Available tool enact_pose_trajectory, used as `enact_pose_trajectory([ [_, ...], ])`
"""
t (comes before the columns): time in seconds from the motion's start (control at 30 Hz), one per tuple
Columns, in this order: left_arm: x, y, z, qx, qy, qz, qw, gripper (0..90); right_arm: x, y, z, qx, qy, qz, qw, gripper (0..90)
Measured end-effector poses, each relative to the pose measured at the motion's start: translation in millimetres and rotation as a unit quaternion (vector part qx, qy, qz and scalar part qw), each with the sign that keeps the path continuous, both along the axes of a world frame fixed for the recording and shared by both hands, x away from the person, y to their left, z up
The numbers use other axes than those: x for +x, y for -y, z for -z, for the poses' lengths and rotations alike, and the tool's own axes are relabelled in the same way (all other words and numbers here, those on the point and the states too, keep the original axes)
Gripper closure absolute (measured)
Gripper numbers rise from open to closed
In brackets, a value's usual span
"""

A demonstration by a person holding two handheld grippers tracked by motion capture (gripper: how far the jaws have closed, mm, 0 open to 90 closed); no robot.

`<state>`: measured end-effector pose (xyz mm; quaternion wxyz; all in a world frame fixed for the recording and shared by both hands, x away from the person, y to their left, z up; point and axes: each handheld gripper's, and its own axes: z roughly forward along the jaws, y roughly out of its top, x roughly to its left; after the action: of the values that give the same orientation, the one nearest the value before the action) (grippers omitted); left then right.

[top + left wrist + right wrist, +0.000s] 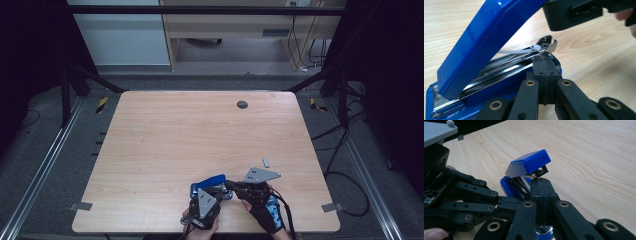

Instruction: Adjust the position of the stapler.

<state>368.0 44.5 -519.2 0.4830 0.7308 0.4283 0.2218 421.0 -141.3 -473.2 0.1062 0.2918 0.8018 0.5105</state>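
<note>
Centrally, a pale wooden table (165, 150) with rounded corners sits on a dark floor framed by metal rails, with a small round dark grommet (242, 104) set near its far edge. Close to the near edge, a person's two hands come in from below, each holding a black two-jaw gripper. The left gripper (544, 63) has its jaws pressed flat together with nothing between them, and their tip rests against the front end of a blue stapler (210, 186). The right gripper (541, 185), held in a gloved hand (265, 212), also has its jaws pressed together on nothing, the tip just under the stapler's raised nose. The stapler lies on the table between the two grippers, its blue top cover (486, 37) swung upward and open, exposing the shiny metal staple channel (506, 63) and its silver front end (547, 43). A thin pale strip runs along inside the channel. Well to the right and a little farther back, a small grey object (266, 161), too small to identify, lies alone on the wood.
</note>
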Motion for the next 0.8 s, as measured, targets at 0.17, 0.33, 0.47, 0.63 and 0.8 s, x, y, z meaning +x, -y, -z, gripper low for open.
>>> enact_pose_trajectory([
  [0.17, -0.5, 2.2, 0.0, 0.005, 0.001, -0.006, 1.0000, 90.0, 0.2, 0.1, -0.1, 0.001, -0.001, -0.001, 1.0000, 90.0],
  [0.33, -3.9, 6.2, 2.1, 0.009, 0.016, -0.019, 0.9996, 89.9, -0.3, 0.1, -0.5, 0.001, 0.001, -0.001, 1.0000, 90.0],
  [0.47, -4.9, 6.8, 2.7, 0.013, 0.020, -0.022, 0.9995, 90.0, -0.3, 0.1, -0.6, 0.002, 0.001, -0.002, 1.0000, 90.0],
  [0.63, -5.1, 6.8, 2.7, 0.014, 0.020, -0.021, 0.9995, 90.0, 0.4, -1.9, -1.8, 0.010, 0.004, -0.005, 0.9999, 90.0],
  [0.8, -5.7, 7.3, 3.3, 0.014, 0.023, -0.023, 0.9994, 90.0, 0.7, -6.7, -3.1, 0.008, 0.009, -0.010, 0.9999, 90.0],
])
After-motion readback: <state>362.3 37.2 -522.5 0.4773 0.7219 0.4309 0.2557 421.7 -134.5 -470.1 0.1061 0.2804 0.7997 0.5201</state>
